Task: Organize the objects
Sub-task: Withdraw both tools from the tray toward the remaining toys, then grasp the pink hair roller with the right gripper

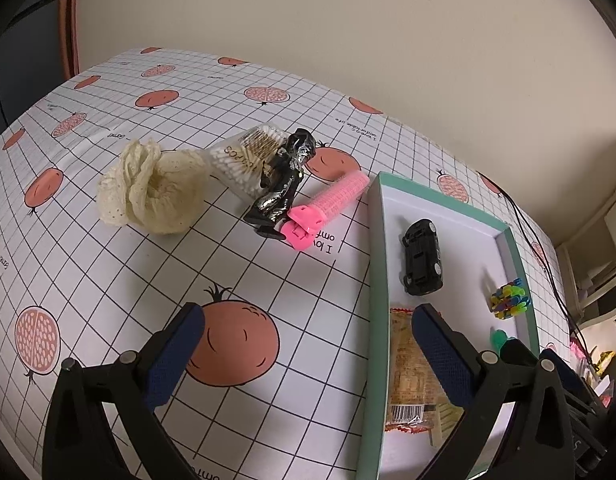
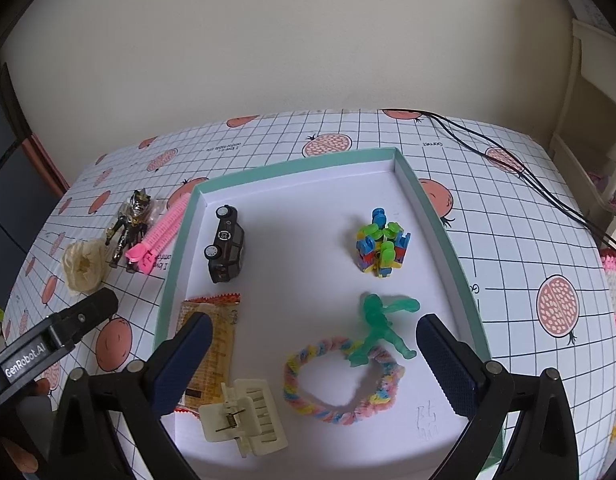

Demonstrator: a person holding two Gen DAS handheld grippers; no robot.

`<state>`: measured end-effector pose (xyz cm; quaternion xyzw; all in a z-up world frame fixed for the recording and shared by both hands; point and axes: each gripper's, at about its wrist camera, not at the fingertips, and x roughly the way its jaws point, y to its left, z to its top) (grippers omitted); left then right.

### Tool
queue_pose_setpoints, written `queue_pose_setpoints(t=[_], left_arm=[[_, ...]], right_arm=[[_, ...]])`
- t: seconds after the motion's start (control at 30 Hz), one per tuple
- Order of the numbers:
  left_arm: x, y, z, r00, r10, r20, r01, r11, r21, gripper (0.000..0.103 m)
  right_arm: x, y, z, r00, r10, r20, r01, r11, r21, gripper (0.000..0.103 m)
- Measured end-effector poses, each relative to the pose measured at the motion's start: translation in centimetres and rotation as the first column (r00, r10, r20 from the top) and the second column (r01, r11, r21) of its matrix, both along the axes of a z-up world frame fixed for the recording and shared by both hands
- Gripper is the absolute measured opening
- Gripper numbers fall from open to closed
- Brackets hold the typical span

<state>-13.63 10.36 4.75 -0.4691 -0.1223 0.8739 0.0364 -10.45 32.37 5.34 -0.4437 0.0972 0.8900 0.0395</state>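
While both the left gripper [image 1: 308, 354] and right gripper [image 2: 313, 364] hang wide open and empty, the pink roller [image 1: 327, 204], figurine [image 1: 282, 184] and swab pack [image 1: 244, 160] touch left of the tray [image 1: 373, 280], so grabbing one risks dragging its neighbours.

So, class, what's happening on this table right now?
A person holds two grippers, tidying small things into a box. Both the left gripper and right gripper are open and empty. The toy car, snack packet and hair claw lie inside; the figurine, pink roller and cream scrunchie wait outside.
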Motion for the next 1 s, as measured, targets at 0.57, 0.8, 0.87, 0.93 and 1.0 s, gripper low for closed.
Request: queue_pose_setpoints(t=[0.57, 0.8, 0.87, 0.93, 1.0], left_arm=[[-0.8, -4.0, 3.1, 0.998, 0.019, -0.058, -0.018, 1.000, 0.022, 0.103], [-2.2, -8.8, 4.7, 0.995, 0.097, -0.015, -0.095, 0.992, 0.084, 0.103], [-2.7, -10.3, 5.1, 0.992, 0.127, 0.008, -0.128, 0.987, 0.099, 0.103], [-3.2, -11.2, 5.6, 0.989, 0.146, 0.013, -0.147, 0.985, 0.091, 0.103], [-4.0, -11.8, 5.8, 0.987, 0.162, 0.017, -0.162, 0.984, 0.069, 0.103]], right_arm=[[-0.7, -1.4, 3.9, 0.993, -0.066, -0.100, 0.064, 0.998, -0.017, 0.103], [-1.9, -4.4, 6.5, 0.995, -0.006, -0.103, 0.004, 1.000, -0.020, 0.103], [-2.3, -5.5, 7.4, 0.993, 0.007, -0.119, -0.009, 1.000, -0.017, 0.103], [-3.1, -6.8, 8.0, 0.992, 0.032, -0.125, -0.033, 0.999, -0.007, 0.102], [-4.2, -8.3, 8.3, 0.990, 0.061, -0.124, -0.060, 0.998, 0.011, 0.101]])
